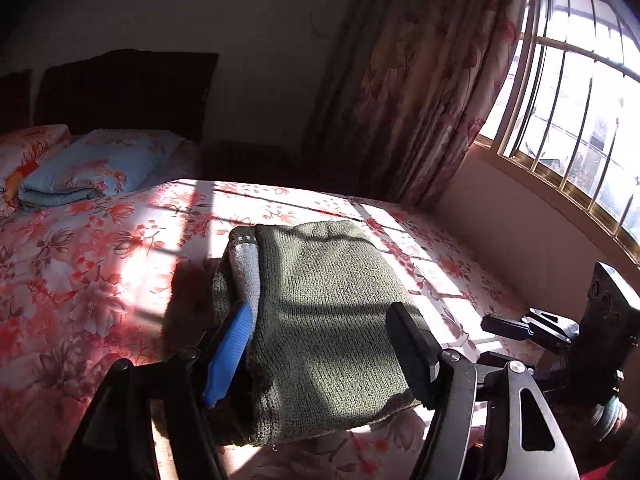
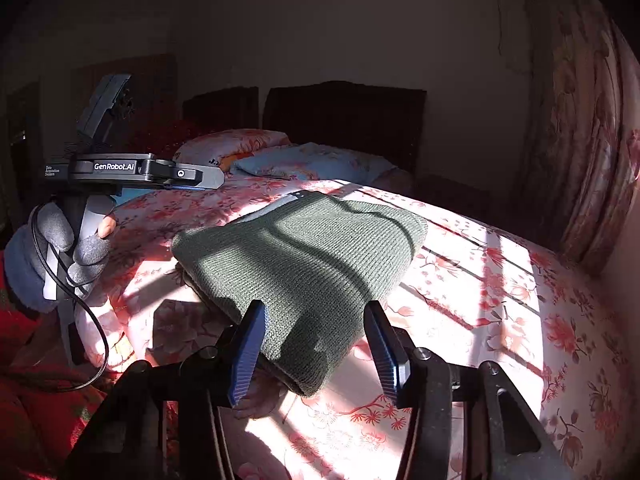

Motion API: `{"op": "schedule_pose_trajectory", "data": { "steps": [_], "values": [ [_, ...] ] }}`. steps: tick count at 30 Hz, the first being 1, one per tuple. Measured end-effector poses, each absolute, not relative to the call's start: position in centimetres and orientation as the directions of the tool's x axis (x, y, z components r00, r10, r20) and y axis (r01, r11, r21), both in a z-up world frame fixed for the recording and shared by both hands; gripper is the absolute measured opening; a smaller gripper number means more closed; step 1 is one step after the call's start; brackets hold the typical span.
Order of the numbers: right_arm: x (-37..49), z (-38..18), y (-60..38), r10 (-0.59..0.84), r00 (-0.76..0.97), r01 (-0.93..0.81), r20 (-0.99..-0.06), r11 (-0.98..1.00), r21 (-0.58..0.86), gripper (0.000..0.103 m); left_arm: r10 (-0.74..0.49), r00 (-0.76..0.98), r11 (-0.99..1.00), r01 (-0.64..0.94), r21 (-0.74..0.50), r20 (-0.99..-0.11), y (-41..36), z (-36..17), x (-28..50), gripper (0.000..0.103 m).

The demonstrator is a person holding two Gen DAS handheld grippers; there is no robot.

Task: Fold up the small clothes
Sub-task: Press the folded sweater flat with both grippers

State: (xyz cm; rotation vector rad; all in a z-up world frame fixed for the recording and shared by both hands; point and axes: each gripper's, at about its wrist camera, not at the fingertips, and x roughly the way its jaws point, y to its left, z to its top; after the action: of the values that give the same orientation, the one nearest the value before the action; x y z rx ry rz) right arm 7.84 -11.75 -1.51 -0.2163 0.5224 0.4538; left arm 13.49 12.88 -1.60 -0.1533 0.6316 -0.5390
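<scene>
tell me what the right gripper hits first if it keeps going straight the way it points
Most likely the folded green knit garment: its near end already lies between the open fingers of the right gripper, apparently without touching them. Depth is uncertain, but nothing else shows in that line.

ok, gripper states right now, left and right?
Left gripper: open, jaws straddling the folded green knit garment, not clamped.
Right gripper: open, jaws either side of the garment's near edge.

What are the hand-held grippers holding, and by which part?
Nothing, it seems: the left hand-held gripper and right hand-held gripper are both open, and the folded green sweater lies on the bed.
</scene>
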Motion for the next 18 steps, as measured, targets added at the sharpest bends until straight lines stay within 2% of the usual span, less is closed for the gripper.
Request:
{"op": "schedule_pose_trajectory", "data": {
  "steps": [1,4,6,10,15,17,18],
  "values": [
    [8.0,-1.5,-10.8,0.346,0.773,-0.465,-0.532,0.879,-0.104,0.036,-0.535,0.652,0.844,0.438,-0.310,-0.537,12.3,-2.4,13.9,0.103],
    [10.4,-3.4,-9.1,0.306,0.745,-0.465,-0.592,0.875,-0.133,0.036,-0.523,0.602,0.851,0.410,-0.328,-0.604,11.4,-5.6,15.4,0.103],
    [11.6,-5.6,-8.0,0.265,0.706,-0.470,-0.657,0.869,-0.156,0.036,-0.518,0.622,0.854,0.416,-0.313,-0.587,11.2,-6.5,15.3,0.103],
    [11.6,-5.5,-8.3,0.273,0.705,-0.473,-0.654,0.868,-0.148,0.036,-0.537,0.593,0.842,0.420,-0.338,-0.600,11.8,-6.0,15.2,0.103],
    [13.3,-2.5,-9.2,0.312,0.742,-0.448,-0.594,0.889,-0.093,0.036,-0.508,0.602,0.859,0.408,-0.310,-0.616,11.2,-6.1,15.3,0.103],
    [14.9,-2.9,-9.1,0.318,0.727,-0.460,-0.609,0.884,-0.086,0.036,-0.500,0.604,0.864,0.403,-0.303,-0.620,11.1,-6.2,15.3,0.103],
    [16.0,-3.9,-9.1,0.311,0.696,-0.466,-0.647,0.881,-0.078,0.036,-0.497,0.603,0.865,0.401,-0.301,-0.624,11.1,-6.1,15.3,0.103]
  ]
}}
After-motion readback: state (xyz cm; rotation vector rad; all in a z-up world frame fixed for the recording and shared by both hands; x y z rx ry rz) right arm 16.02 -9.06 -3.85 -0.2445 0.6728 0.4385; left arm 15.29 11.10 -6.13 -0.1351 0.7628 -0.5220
